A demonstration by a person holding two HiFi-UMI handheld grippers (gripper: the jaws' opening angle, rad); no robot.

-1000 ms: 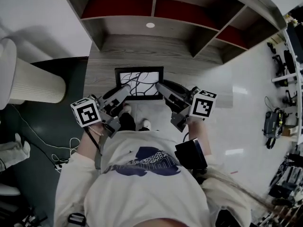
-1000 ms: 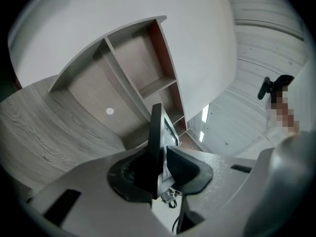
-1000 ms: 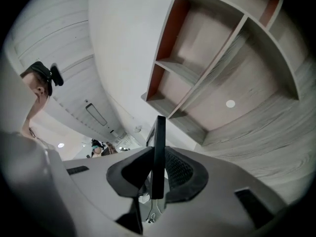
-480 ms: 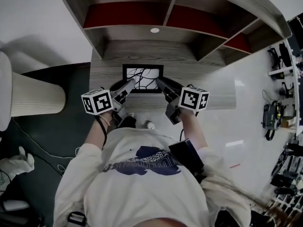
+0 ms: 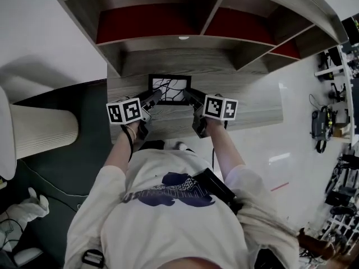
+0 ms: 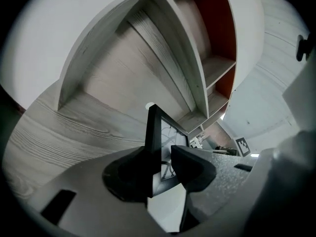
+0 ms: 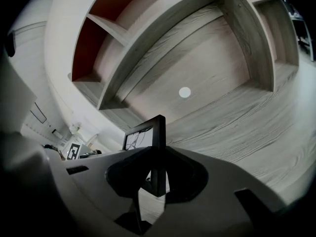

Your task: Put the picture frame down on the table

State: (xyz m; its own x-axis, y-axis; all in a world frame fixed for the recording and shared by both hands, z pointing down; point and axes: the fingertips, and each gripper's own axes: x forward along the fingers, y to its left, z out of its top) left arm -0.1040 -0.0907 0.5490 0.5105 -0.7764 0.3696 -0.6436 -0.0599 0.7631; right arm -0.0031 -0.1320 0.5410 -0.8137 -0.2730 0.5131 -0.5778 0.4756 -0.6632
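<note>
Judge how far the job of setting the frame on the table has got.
Done: the frame is over the table. In hand: the left gripper and right gripper each clamp one side edge of it. Left: lower it until it rests, then open both. Whether it already touches the wood can't be told.

Head looks steeply down; 2 gripper views share picture frame [image 6: 151, 132].
</note>
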